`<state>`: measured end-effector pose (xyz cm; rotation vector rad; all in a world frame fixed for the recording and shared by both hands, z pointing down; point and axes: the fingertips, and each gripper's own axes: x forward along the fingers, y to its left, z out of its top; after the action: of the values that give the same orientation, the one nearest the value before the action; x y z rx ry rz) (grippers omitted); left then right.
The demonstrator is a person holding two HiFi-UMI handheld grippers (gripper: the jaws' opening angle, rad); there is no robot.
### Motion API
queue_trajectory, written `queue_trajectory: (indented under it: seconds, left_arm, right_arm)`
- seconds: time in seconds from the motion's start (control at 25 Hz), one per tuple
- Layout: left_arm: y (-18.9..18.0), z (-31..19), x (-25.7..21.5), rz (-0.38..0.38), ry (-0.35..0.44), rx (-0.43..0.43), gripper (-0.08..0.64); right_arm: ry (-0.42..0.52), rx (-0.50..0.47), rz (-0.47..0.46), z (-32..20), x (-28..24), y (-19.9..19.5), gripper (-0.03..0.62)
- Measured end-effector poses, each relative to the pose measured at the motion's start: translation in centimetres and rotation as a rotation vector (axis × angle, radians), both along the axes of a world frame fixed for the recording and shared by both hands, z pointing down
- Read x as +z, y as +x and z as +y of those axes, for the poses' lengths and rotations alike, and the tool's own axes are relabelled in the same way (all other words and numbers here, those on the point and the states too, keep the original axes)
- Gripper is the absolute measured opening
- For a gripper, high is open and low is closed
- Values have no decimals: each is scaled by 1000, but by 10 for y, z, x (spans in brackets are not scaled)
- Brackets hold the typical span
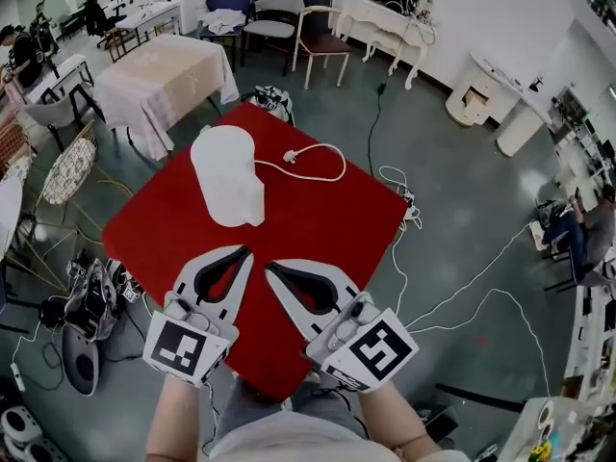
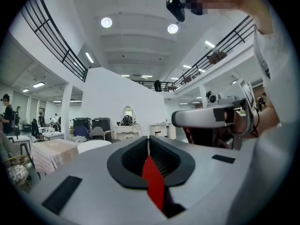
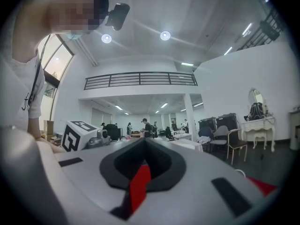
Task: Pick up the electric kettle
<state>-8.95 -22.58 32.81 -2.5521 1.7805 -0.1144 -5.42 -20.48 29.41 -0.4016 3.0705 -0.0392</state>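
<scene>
A white electric kettle (image 1: 227,173) stands on the red-covered table (image 1: 318,221), towards its far left part. Its white cord (image 1: 313,158) and plug trail off to the right on the cloth. My left gripper (image 1: 244,252) hovers over the near part of the table, its jaws shut with nothing in them, tips a short way short of the kettle. My right gripper (image 1: 270,268) sits beside it, also shut and empty. In the left gripper view the kettle's white top (image 2: 93,146) peeks over the left gripper (image 2: 148,139). The right gripper (image 3: 144,142) shows closed jaws.
Bags and black gear (image 1: 91,301) lie on the floor left of the table. A cloth-covered table (image 1: 159,75) and chairs (image 1: 318,37) stand beyond. White cables (image 1: 462,296) run across the floor at the right.
</scene>
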Motion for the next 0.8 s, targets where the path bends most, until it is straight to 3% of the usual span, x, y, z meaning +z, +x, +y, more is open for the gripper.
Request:
queue_trajectory:
  seconds: [0.44,0.8]
  left_arm:
    - [-47,-64,54,53,-82,66,9]
    - [-53,-106,98,56,-150,130,12]
  right_arm:
    - [-31,128,40,-43,21,-41,6]
    - [-62,223,69,-74,41,-51,6]
